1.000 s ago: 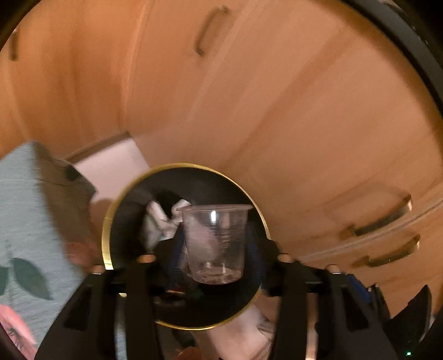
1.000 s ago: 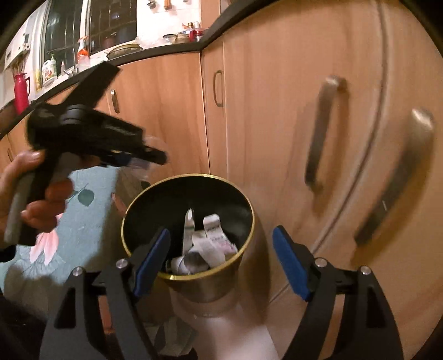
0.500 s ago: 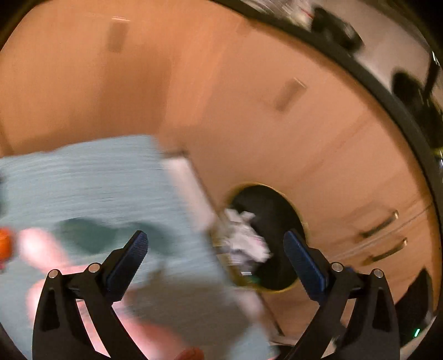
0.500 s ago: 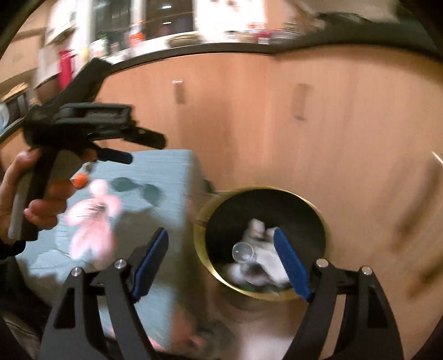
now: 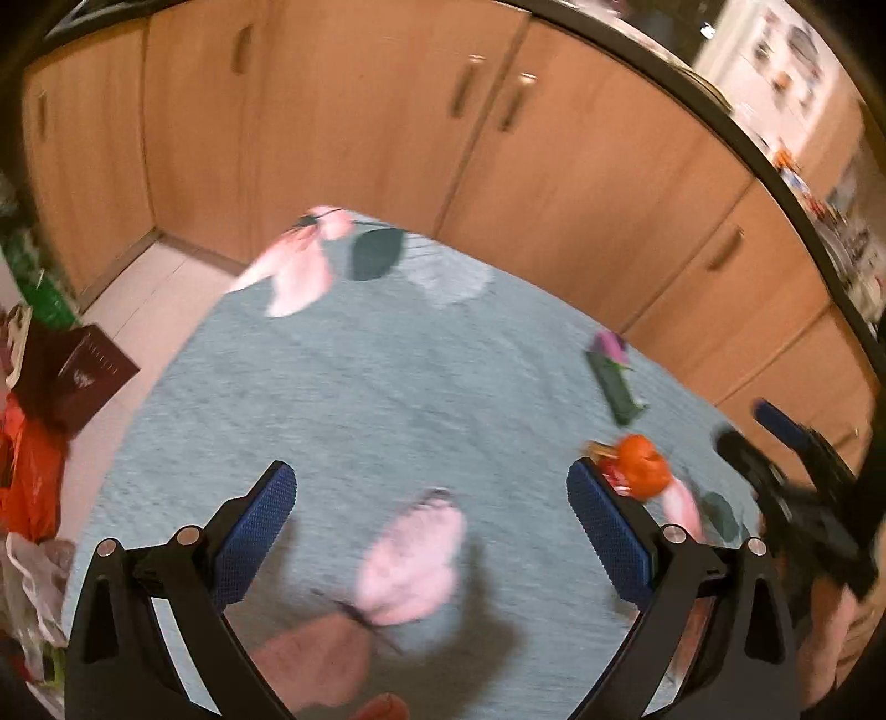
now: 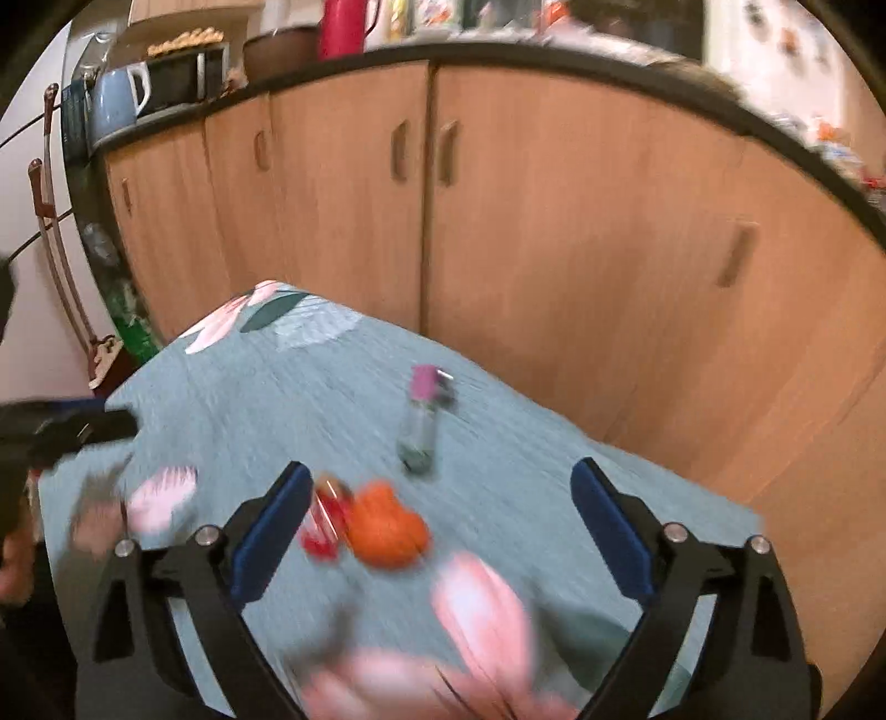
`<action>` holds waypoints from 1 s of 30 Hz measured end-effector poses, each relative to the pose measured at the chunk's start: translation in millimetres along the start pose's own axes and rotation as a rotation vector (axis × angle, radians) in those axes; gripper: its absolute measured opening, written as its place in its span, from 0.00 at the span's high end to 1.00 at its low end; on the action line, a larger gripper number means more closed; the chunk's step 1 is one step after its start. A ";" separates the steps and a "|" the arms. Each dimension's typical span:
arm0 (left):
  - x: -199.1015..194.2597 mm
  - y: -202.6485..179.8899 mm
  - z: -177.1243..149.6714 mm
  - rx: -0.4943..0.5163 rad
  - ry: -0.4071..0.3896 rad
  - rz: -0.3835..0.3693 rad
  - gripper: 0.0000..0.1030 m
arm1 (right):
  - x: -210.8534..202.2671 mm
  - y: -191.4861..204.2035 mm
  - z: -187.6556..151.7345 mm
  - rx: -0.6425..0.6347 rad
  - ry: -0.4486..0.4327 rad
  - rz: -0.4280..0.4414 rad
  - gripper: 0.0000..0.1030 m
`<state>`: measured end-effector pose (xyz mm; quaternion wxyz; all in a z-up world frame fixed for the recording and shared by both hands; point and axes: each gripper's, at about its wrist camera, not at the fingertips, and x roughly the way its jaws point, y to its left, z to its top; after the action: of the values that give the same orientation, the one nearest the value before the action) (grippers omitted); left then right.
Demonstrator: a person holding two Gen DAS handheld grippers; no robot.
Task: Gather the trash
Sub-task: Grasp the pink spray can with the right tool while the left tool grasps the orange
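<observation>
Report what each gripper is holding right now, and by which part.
Nothing is held. The left gripper and right gripper are both open and empty above the floral tablecloth.

Black fingers, blue textured pads, silver screws

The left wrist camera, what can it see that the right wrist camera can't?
Only the left wrist view shows the dark red booklet and orange plastic bag on the floor. Only the right wrist view shows the blue kettle and red thermos on the counter. Both show the floral tablecloth, the orange trash piece, and the small bottle with a purple cap.
</observation>
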<state>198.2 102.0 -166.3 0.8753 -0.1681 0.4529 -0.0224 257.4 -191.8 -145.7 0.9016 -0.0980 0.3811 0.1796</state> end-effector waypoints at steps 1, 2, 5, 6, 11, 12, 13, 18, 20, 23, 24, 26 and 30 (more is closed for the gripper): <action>1.0 6.0 1.6 -0.003 0.001 -0.002 0.08 | 18.3 1.9 7.8 0.000 0.029 0.014 0.11; 3.9 9.7 0.3 0.002 0.001 -0.002 0.08 | 28.0 4.6 8.7 0.008 0.053 0.018 0.20; 10.8 4.8 -4.7 0.026 0.007 -0.016 0.08 | 63.7 0.4 14.8 0.039 0.130 0.023 0.42; 13.8 2.2 -6.0 0.038 0.015 -0.027 0.08 | 71.1 0.2 13.5 0.046 0.142 0.025 0.42; 27.2 -15.8 -16.5 0.091 0.046 -0.054 0.08 | 93.6 2.1 7.1 0.045 0.190 0.048 0.80; 29.4 -18.7 -18.2 0.099 0.051 -0.056 0.08 | 96.1 2.7 5.4 0.048 0.199 0.054 0.80; 31.2 -21.4 -20.2 0.106 0.056 -0.056 0.08 | 95.3 3.3 4.2 0.050 0.197 0.070 0.80; 39.2 -33.7 -20.1 0.130 0.075 -0.043 0.08 | 47.2 0.1 -2.0 0.062 0.088 0.125 0.81; 42.7 -44.6 -14.7 0.157 0.079 -0.045 0.08 | 14.7 -12.2 -7.0 0.109 0.026 0.144 0.81; 45.6 -75.7 -11.5 0.260 0.062 -0.035 0.08 | -41.0 -35.4 -26.9 0.167 -0.057 0.154 0.81; 45.9 -90.5 -12.0 0.301 0.053 -0.047 0.08 | -55.8 -43.2 -35.1 0.184 -0.075 0.152 0.81; 45.7 -118.0 -14.8 0.398 0.030 -0.072 0.08 | -84.2 -59.4 -56.4 0.224 -0.103 0.142 0.81; 58.1 -182.8 -29.2 0.775 -0.041 -0.098 0.08 | -122.0 -92.5 -97.7 0.333 -0.138 0.133 0.81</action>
<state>229.7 -89.4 -170.0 0.8807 0.1530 0.3847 -0.2301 151.8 -337.7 -121.4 0.9156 0.0906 0.3482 0.1795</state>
